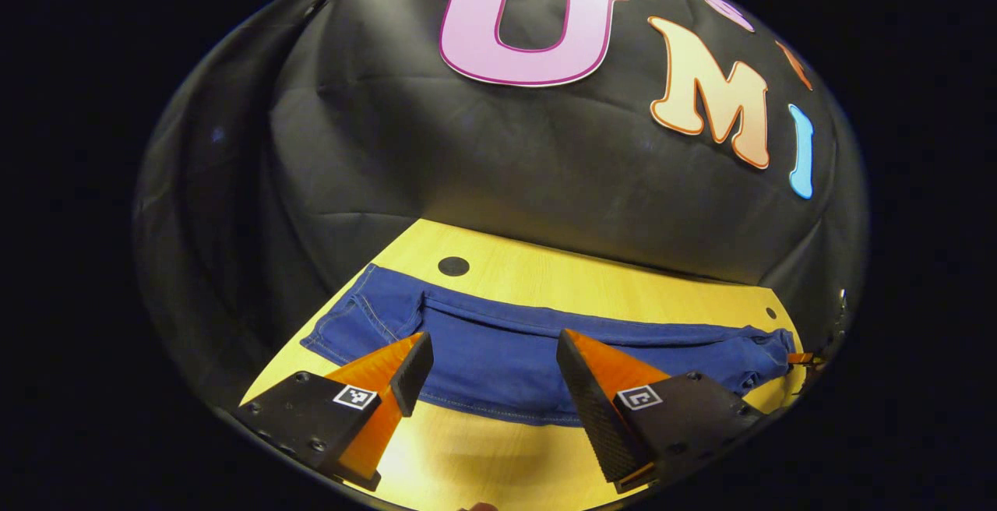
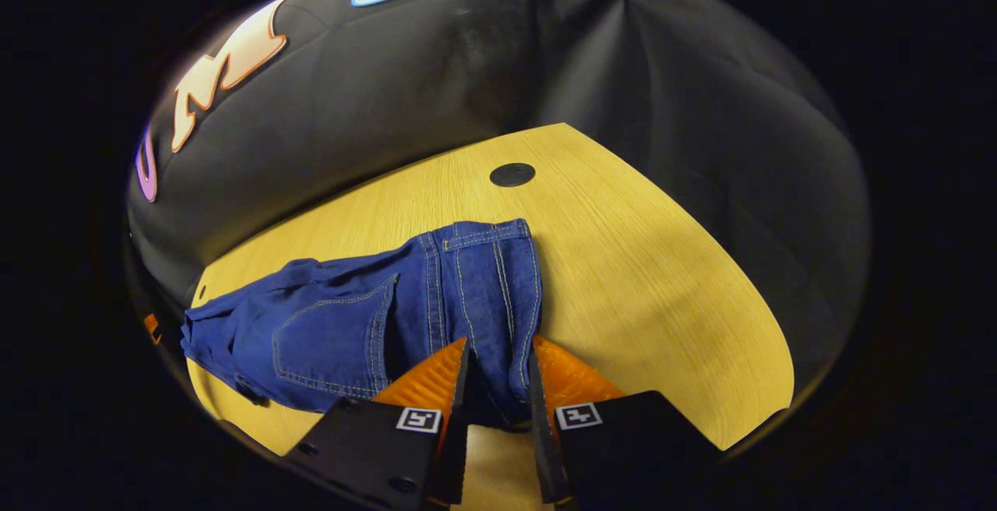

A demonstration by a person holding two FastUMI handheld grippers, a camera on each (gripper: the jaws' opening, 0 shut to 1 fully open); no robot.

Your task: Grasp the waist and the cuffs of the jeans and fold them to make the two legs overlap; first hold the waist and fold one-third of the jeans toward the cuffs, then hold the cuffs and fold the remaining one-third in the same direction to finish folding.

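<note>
The jeans [image 1: 506, 355] lie flat along the wooden table [image 1: 584, 277], running lengthwise before the black cloth wall [image 1: 506, 160]. In the right gripper view, the right gripper [image 2: 498, 378] pinches the near end of the jeans [image 2: 467, 293] between both fingers. The left gripper [image 1: 492, 375] stands spread wide, just short of the denim's near edge, holding nothing.
</note>
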